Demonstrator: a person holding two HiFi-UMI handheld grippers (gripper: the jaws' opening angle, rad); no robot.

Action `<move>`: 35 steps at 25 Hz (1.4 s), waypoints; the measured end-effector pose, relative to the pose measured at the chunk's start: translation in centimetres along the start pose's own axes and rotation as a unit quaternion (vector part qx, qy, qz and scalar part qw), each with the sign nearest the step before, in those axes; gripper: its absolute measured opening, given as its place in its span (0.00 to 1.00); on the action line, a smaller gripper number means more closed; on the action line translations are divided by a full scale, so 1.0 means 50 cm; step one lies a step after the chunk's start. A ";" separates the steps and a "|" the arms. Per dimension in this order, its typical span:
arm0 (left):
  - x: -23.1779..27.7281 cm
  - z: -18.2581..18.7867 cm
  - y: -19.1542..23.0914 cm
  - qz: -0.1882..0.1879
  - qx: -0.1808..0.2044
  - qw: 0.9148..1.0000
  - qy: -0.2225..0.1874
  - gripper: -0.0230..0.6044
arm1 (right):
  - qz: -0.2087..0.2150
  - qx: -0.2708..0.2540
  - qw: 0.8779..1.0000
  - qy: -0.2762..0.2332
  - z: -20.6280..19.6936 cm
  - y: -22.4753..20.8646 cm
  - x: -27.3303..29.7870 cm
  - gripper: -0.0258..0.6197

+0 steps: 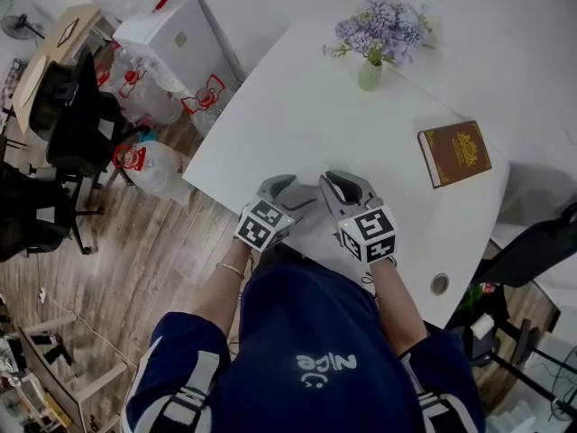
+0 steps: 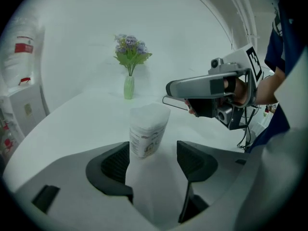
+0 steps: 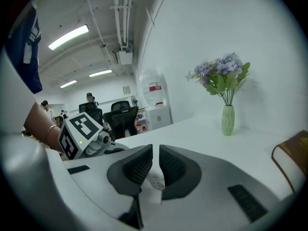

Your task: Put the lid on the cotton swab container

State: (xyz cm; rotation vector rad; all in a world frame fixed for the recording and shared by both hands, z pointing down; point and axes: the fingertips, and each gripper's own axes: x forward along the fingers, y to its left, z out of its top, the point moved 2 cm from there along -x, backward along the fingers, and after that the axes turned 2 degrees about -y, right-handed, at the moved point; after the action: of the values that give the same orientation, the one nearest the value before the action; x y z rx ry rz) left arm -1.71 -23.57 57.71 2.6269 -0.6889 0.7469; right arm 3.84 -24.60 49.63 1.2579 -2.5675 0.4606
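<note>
Head view: your left gripper (image 1: 276, 188) and right gripper (image 1: 348, 184) sit side by side over the near edge of the white table (image 1: 297, 106), hiding the container from here.

Left gripper view: the cotton swab container (image 2: 147, 129) stands upright just past the jaw tips, nearer the left pad. The jaws are spread wide and do not touch it. It looks like thin, light plastic that would tip or dent easily, so steady it low on its walls, gently. Your right gripper hangs above it, to its right.

Right gripper view: the jaws are nearly together, pinching what seems to be the lid (image 3: 154, 179), a thin pale piece. It is probably light and slick, so keep it level.
</note>
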 end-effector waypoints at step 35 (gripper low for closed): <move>-0.154 0.002 -0.109 0.135 -0.122 0.972 -0.150 0.08 | -0.034 0.048 0.998 -0.031 -0.129 0.009 -0.189 0.13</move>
State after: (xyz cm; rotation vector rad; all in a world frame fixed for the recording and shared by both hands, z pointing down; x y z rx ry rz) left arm -4.54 -16.34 52.37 2.4663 -1.1619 0.3027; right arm 9.65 -15.05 52.18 1.4096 -2.5721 0.5458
